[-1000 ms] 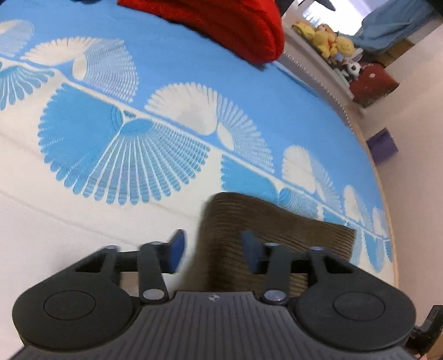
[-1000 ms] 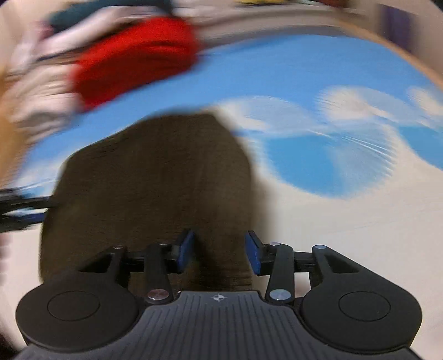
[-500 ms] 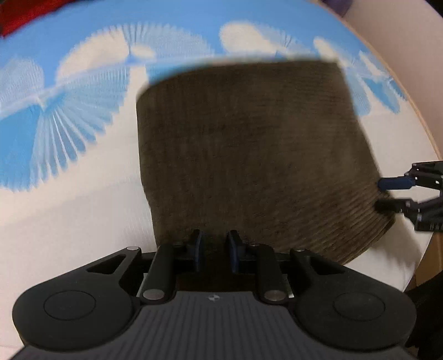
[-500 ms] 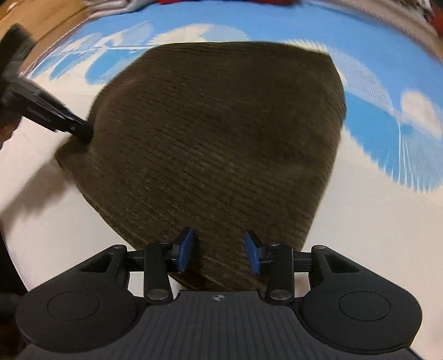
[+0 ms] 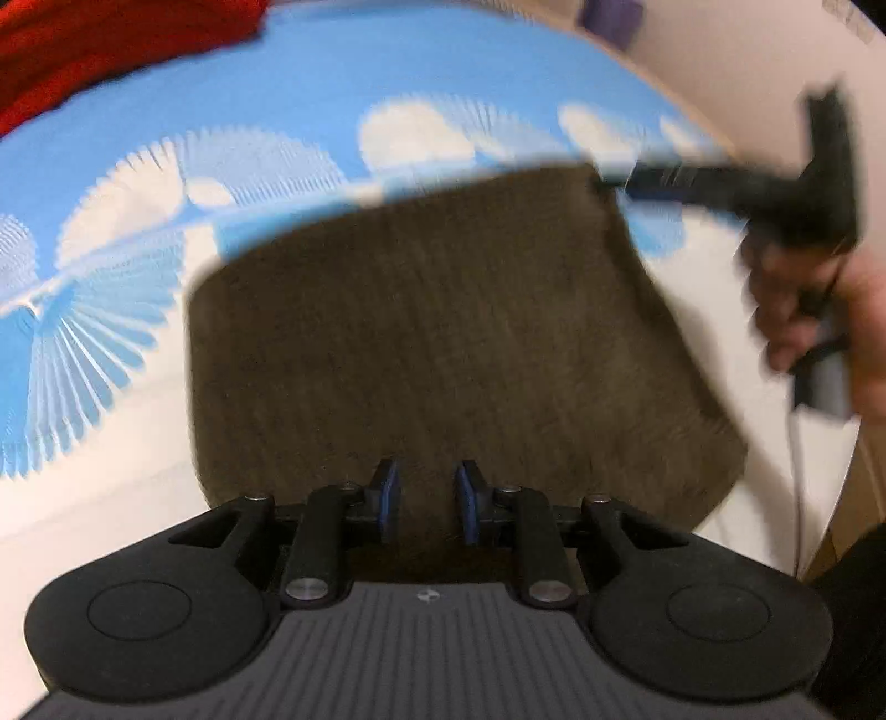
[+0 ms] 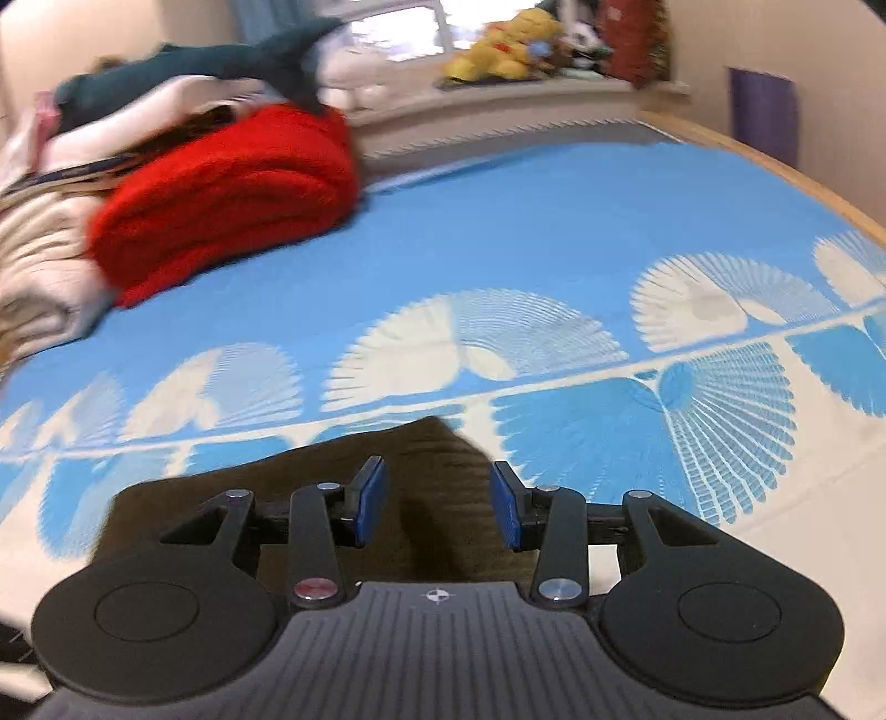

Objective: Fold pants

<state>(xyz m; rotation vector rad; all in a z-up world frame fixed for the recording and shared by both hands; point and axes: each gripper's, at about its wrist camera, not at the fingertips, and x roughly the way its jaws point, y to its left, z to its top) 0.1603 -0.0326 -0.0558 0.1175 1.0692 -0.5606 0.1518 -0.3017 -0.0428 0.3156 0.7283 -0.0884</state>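
While folded brown pants [image 5: 443, 343] lie mid-frame on the blue-and-white bedspread [image 6: 554, 221], left gripper [image 5: 425, 501] is narrowly parted over their near edge, right gripper [image 6: 437, 501] wide apart, both holding nothing; red blanket [image 6: 221, 199] upper left.

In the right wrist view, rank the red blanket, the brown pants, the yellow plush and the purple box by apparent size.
1. red blanket
2. pants, partly hidden behind the claw, so unsure against the blanket
3. yellow plush and purple box, too alike to rank
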